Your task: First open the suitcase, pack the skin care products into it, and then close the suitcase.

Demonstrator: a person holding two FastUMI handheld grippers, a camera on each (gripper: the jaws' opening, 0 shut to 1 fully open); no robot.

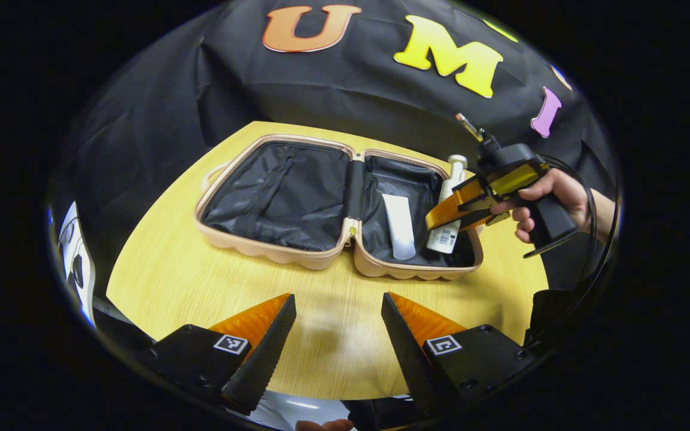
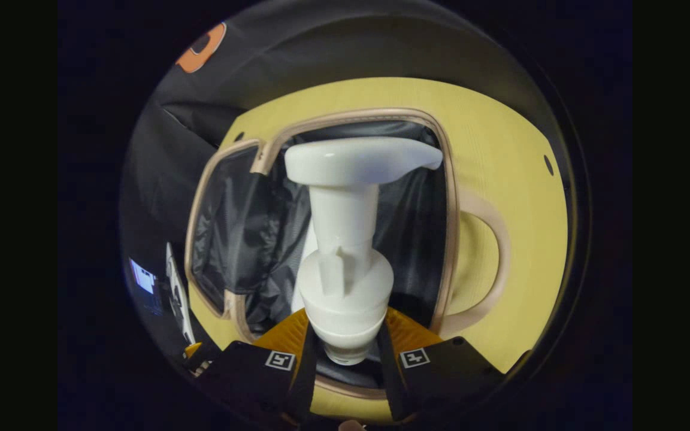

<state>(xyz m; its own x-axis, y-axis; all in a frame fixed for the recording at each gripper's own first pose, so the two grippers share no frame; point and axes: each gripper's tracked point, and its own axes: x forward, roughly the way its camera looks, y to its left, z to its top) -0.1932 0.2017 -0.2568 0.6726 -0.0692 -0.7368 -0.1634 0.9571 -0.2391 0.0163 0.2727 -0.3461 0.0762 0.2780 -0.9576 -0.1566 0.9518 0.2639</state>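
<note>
On the counter (image 1: 171, 263), left: suitcase (image 1: 273, 245) lies fully open, both halves flat, dark lining up, handle (image 1: 212, 173) at its far left edge.
Left half: only dark lining shows inside.
Right half: white tube (image 1: 399, 226) lies flat near the hinge; white pump bottle (image 1: 451, 206) stands just right of it, base down inside this half.
Left gripper (image 1: 338, 335): low over the near counter edge, fingers spread wide, nothing between them, well apart from the suitcase.
Right gripper (image 1: 462, 209): held by a hand (image 1: 551, 194) at the right; its fingers clamp the bottle from both sides.
Right gripper view: gripper (image 2: 345, 338) pinches the bottle (image 2: 345, 287) below its collar, pump head above, suitcase lining (image 2: 243, 239) behind, handle (image 2: 492, 263) to the right.
</note>
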